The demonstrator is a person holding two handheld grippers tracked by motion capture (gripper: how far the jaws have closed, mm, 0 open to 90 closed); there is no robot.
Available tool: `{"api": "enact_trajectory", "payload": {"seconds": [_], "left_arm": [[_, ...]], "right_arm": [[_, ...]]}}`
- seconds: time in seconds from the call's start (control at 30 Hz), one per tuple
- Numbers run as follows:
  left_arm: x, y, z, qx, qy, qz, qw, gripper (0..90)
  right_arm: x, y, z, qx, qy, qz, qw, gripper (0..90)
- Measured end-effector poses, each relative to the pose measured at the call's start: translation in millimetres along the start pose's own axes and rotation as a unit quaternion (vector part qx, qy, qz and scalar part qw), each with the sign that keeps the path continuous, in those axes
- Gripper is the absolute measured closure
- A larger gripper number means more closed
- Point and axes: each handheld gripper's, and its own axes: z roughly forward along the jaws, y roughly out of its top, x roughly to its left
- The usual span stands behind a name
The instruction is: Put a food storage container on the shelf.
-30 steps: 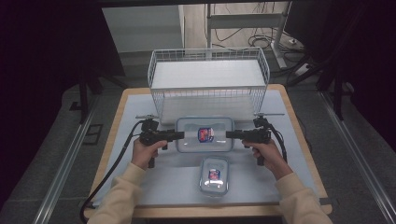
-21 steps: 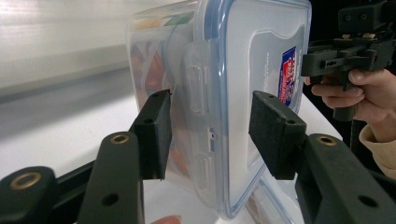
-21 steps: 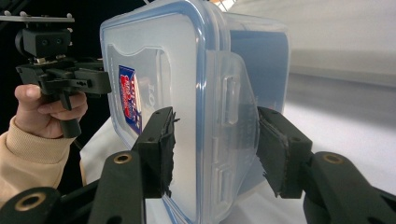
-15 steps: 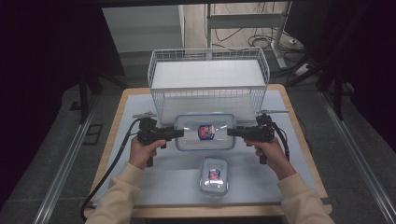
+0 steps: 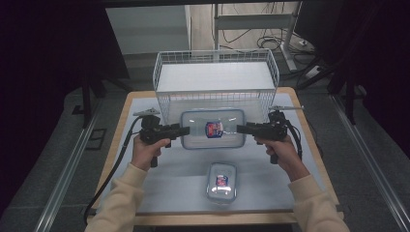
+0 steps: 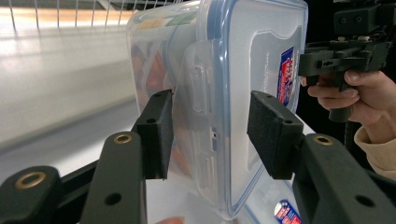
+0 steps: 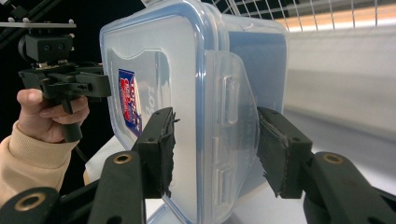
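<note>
Each claw, left and right, clamps the big container; left gripper view shows its latch.

The surface is a wooden top with a pale mat spread over most of it, leaving wood bare along the edges. A white wire basket stands at the far edge, centred. A small lidded container lies on the mat near the near edge, about midway across.

Wire basket, smaller lidded container
</note>
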Motion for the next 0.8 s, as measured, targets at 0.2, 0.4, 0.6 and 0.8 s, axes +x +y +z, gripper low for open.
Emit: {"api": "enact_trajectory", "payload": {"seconds": [0.2, 0.4, 0.6, 0.8], "left_arm": [[-10.6, 25.4, -11.5, -0.015, 0.0, 0.018, 0.9997, 52.0], [-18.9, 56.1, -19.9, -0.028, -0.002, 0.034, 0.999, 52.0], [-20.1, 85.8, -22.1, -0.034, -0.006, 0.04, 0.9986, 52.0], [-15.2, 108.2, -20.0, -0.035, -0.009, 0.042, 0.9985, 52.0]], "right_arm": [[14.8, 23.0, -7.9, -0.016, -0.002, -0.022, 0.9996, 49.3], [29.3, 53.2, -18.4, -0.031, -0.006, -0.038, 0.9988, 49.3], [37.2, 82.2, -25.0, -0.039, -0.013, -0.048, 0.998, 49.3], [36.9, 104.8, -26.0, -0.038, -0.016, -0.049, 0.9979, 49.3]]}}
